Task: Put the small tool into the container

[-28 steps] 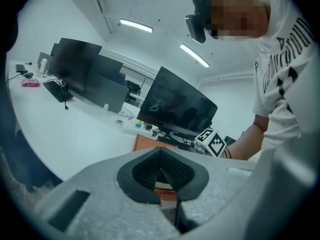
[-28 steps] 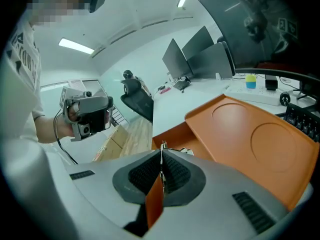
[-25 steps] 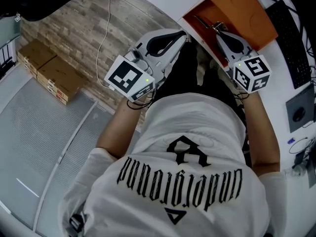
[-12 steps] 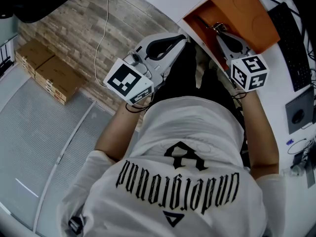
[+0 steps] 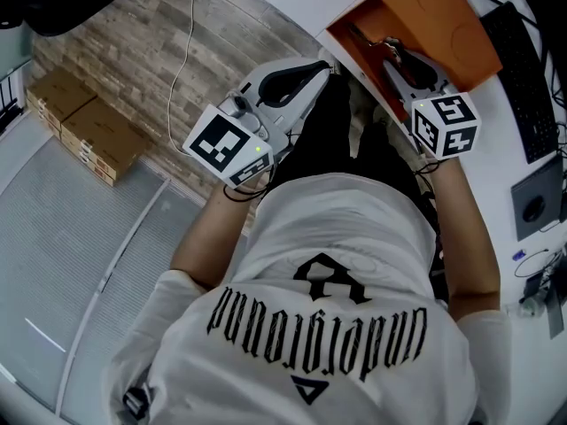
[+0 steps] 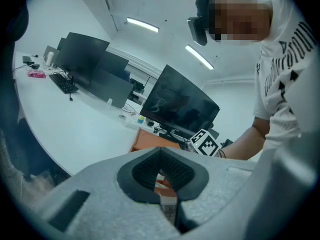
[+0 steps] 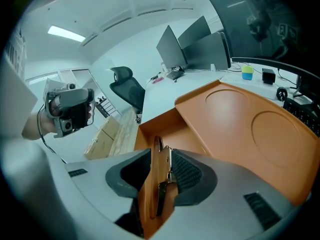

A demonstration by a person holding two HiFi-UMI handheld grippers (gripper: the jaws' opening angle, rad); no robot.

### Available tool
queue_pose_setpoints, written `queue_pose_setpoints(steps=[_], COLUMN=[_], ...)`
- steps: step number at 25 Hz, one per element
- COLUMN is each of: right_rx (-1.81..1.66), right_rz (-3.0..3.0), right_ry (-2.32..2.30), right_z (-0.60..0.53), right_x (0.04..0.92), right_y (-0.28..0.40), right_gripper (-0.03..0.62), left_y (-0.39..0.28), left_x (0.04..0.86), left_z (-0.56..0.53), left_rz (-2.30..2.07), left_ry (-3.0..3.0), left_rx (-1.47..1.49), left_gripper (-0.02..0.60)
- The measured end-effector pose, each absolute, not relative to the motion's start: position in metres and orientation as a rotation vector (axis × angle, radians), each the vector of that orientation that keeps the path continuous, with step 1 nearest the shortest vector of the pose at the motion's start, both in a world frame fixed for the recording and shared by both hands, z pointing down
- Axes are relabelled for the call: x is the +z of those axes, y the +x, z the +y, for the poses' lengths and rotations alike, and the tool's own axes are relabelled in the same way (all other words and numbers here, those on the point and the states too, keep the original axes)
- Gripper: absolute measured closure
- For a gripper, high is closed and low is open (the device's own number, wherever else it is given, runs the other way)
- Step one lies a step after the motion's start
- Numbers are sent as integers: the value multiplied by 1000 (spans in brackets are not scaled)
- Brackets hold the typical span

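Over the deep well of the orange container (image 7: 226, 115), the small tool (image 7: 156, 184) stands between the jaws of the right gripper (image 7: 161, 170). They were clamped a moment ago and are now opening, so I'd say this is the drop. The tool looks slim, brownish and metallic, the container smooth and matte. Off to the side, the left gripper (image 6: 160, 169) is closed and empty.

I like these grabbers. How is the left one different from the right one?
The right gripper has the small tool between its jaws, which are opening; the left gripper has nothing between its jaws, tips together. The right gripper is over the orange container; the left gripper is off to its side. Both carry marker cubes.
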State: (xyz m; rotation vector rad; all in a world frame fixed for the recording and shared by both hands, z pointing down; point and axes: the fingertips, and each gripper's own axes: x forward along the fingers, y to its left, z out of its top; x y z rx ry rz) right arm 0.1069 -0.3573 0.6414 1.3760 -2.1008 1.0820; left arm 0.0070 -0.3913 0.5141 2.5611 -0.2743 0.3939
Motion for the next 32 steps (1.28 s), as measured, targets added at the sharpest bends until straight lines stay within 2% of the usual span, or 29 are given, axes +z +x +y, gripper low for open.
queue_pose_setpoints(steps=[6,16,28,32], right_rx=[1026,841,599,519], right_rz=[-2124,-2238,-2376,-2422], right_ry=[1373,1369,1404,1408], right_z=[-354,-341,-296,-273], right_x=[633,571,455,419], right_y=[108,114,135,144], right_gripper=[468,468,470,495], left_y=[9,17,31,33], left_x=[509,475,394,368], left_z=[-379,-342,-298,-280], left_rz=[-281,-311,-364,-398], left_ry=[2578,2635,2773,2813], left_rx=[389,338,214,176], left_gripper=[566,566,566,566])
